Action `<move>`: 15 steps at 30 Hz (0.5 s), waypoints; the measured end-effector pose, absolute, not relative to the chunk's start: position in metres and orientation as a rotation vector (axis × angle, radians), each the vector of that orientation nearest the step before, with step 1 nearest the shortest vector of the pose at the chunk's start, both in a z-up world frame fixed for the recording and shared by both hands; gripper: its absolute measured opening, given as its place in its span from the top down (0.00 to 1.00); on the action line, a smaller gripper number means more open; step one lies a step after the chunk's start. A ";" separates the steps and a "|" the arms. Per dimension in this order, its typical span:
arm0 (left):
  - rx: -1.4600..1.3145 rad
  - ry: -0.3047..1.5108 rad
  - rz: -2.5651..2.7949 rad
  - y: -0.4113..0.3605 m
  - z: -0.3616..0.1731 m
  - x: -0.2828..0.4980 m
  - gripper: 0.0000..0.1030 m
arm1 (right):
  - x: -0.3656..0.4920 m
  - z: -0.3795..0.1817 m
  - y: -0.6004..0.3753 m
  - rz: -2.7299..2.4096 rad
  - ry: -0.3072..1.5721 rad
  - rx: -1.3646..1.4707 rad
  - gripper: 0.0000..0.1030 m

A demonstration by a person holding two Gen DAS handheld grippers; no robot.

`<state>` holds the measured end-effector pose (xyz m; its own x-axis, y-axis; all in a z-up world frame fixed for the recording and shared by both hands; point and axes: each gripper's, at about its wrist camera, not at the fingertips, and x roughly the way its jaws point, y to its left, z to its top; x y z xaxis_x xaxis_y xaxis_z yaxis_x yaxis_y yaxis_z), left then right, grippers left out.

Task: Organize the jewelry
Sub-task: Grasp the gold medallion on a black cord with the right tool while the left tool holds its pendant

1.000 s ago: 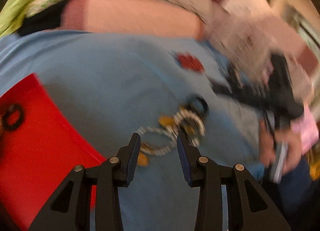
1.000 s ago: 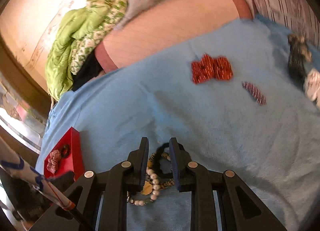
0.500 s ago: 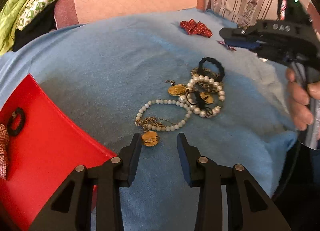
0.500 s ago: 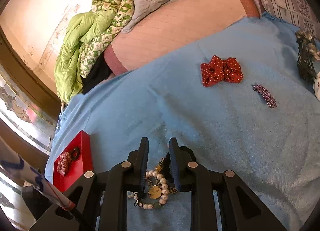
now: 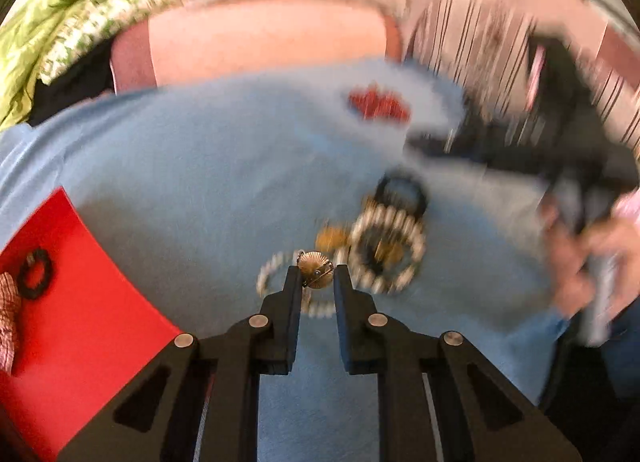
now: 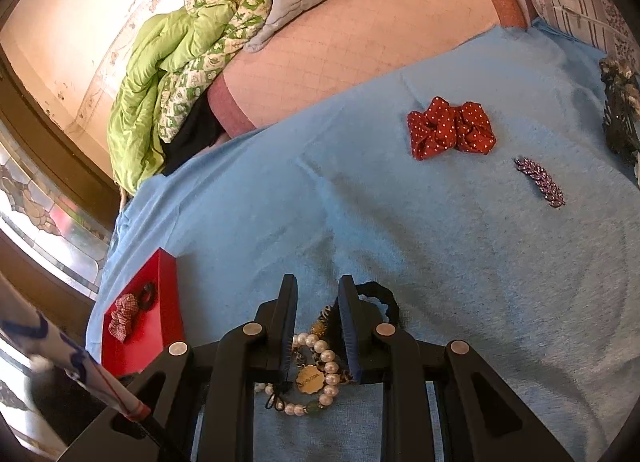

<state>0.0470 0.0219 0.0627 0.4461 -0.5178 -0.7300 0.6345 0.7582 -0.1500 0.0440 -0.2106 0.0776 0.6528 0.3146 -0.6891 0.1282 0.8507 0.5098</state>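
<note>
Fingers of the left gripper (image 5: pixel 316 282) pinch a gold shell-shaped pendant (image 5: pixel 315 275), clenched on it at the tips. Its strand trails down between the jaws; a pearl loop (image 5: pixel 276 278) lies blurred just behind. View is smeared, so the gripper is probably moving.

Right gripper (image 6: pixel 318 326): fingers parted, grasping nothing. They straddle a heap of pearl bracelets (image 6: pixel 320 378) with a round gold tag (image 6: pixel 309 379) and a black hair tie (image 6: pixel 380 296). Contact with the heap: cannot tell.

Outward: blue blanket (image 6: pixel 400 222) carries a red dotted bow (image 6: pixel 450 128) and a purple leaf clip (image 6: pixel 540 181), both well apart from the heap. Red tray (image 5: pixel 92 326) lies at the left, already holding a small black tie (image 5: pixel 35 273) and a checked scrunchie (image 6: pixel 126 316).

Step in hand, as judged: pendant piece picked, transfer to the red tray pending. Next move calls for a lift high enough to draw the strand free of the pearl tangle, then a swing left over the tray and release. Risk: chain snags and drags the heap.

Versus half a second ago: left jaws then stood wide, with the pendant lying on the blanket just ahead of the left fingertip; now they have closed on it. Right gripper has held its spread and sits a little further over the heap.
</note>
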 end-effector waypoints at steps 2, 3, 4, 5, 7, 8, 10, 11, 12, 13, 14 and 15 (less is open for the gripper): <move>0.086 0.765 -0.720 0.035 0.083 0.047 0.85 | 0.046 0.075 -0.204 0.153 0.888 0.542 0.78; 0.073 0.735 -0.714 0.037 0.088 0.049 0.85 | 0.047 0.074 -0.197 0.176 0.901 0.517 0.78; 0.057 0.696 -0.701 0.042 0.096 0.049 0.85 | 0.048 0.073 -0.190 0.203 0.913 0.497 0.78; 0.043 0.670 -0.690 0.045 0.102 0.049 0.85 | 0.049 0.071 -0.184 0.225 0.921 0.487 0.78; 0.005 0.630 -0.674 0.056 0.111 0.050 0.85 | 0.051 0.070 -0.170 0.272 0.933 0.439 0.78; -0.004 0.622 -0.668 0.059 0.114 0.051 0.85 | 0.053 0.068 -0.161 0.290 0.940 0.393 0.78; -0.012 0.618 -0.652 0.065 0.115 0.050 0.85 | 0.057 0.064 -0.146 0.299 0.962 0.316 0.78; -0.012 0.627 -0.651 0.068 0.115 0.052 0.85 | 0.060 0.060 -0.136 0.309 0.976 0.270 0.78; -0.008 0.628 -0.641 0.069 0.114 0.052 0.85 | 0.062 0.057 -0.131 0.312 0.985 0.243 0.78; -0.003 0.633 -0.633 0.068 0.112 0.053 0.85 | 0.063 0.054 -0.125 0.314 0.993 0.217 0.78; -0.004 0.641 -0.636 0.069 0.113 0.053 0.85 | 0.065 0.050 -0.120 0.318 1.004 0.192 0.78; -0.006 0.645 -0.639 0.069 0.112 0.052 0.85 | 0.065 0.047 -0.116 0.314 1.014 0.170 0.78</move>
